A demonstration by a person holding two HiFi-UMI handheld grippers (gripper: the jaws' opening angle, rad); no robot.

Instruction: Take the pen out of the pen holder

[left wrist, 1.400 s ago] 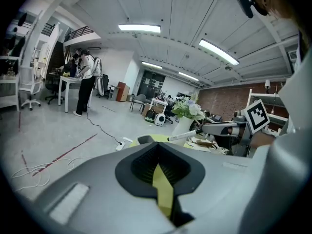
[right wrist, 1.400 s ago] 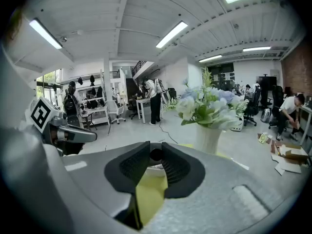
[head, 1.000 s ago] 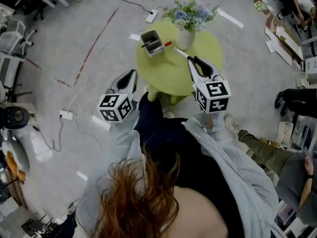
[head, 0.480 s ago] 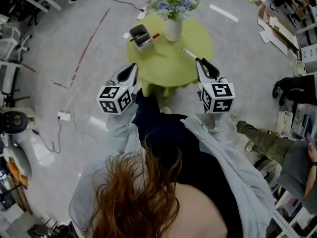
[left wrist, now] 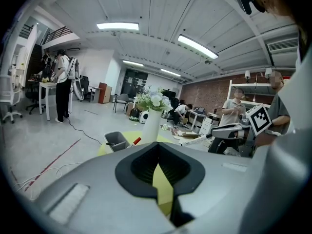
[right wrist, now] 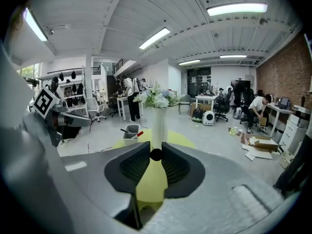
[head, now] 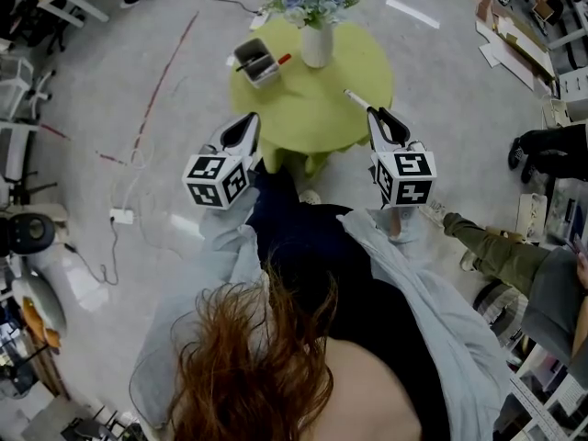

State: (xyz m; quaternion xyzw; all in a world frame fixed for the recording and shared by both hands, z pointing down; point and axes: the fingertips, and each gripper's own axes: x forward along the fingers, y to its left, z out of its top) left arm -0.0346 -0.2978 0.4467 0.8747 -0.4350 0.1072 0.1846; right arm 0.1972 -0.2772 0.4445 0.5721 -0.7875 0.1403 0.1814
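Well, the pen (head: 356, 99) is out of the pen holder (head: 256, 61), pinched by its tail in the right gripper (head: 373, 113) above the green table (head: 312, 108) (a shallow tip grip, I'd say). Tilt or jolt it and it may slip floorward. The left gripper (head: 250, 120) is closed, with nothing between its jaws.
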